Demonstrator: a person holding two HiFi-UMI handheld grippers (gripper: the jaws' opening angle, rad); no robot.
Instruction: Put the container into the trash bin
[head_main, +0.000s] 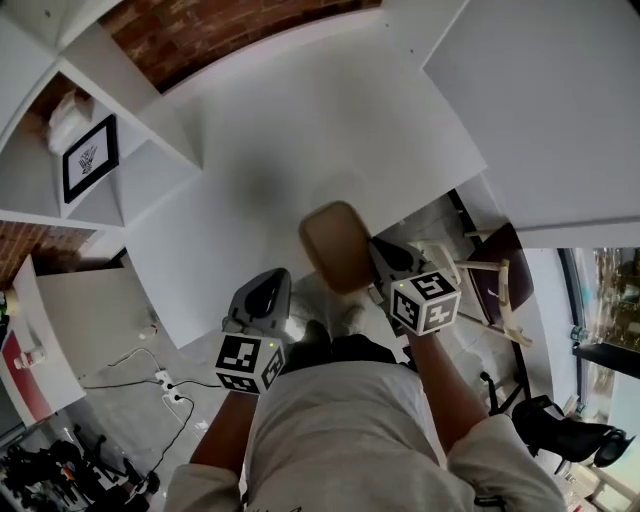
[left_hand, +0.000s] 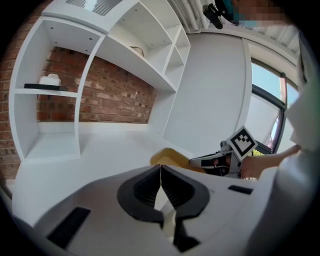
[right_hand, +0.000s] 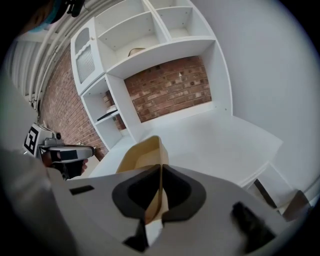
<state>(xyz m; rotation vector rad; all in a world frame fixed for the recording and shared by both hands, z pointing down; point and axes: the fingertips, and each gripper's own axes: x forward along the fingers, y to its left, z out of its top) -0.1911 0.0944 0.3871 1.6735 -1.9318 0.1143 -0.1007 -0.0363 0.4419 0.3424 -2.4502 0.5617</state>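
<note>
A brown paper container (head_main: 335, 245) hangs over the near edge of the white table (head_main: 300, 130). My right gripper (head_main: 374, 256) is shut on its right wall. In the right gripper view the thin tan wall of the container (right_hand: 142, 152) runs between the closed jaws of the right gripper (right_hand: 161, 176). My left gripper (head_main: 271, 282) is lower and to the left, apart from the container, shut with nothing in it. From the left gripper view, the left gripper (left_hand: 160, 172) has its jaws pressed together, and beyond them lie the container (left_hand: 169, 157) and the right gripper (left_hand: 212, 161).
White shelving (head_main: 120, 170) with a brick back stands along the table's left, holding a framed picture (head_main: 90, 158). A dark chair (head_main: 500, 285) is on the right. Cables and a power strip (head_main: 165, 385) lie on the floor at the lower left.
</note>
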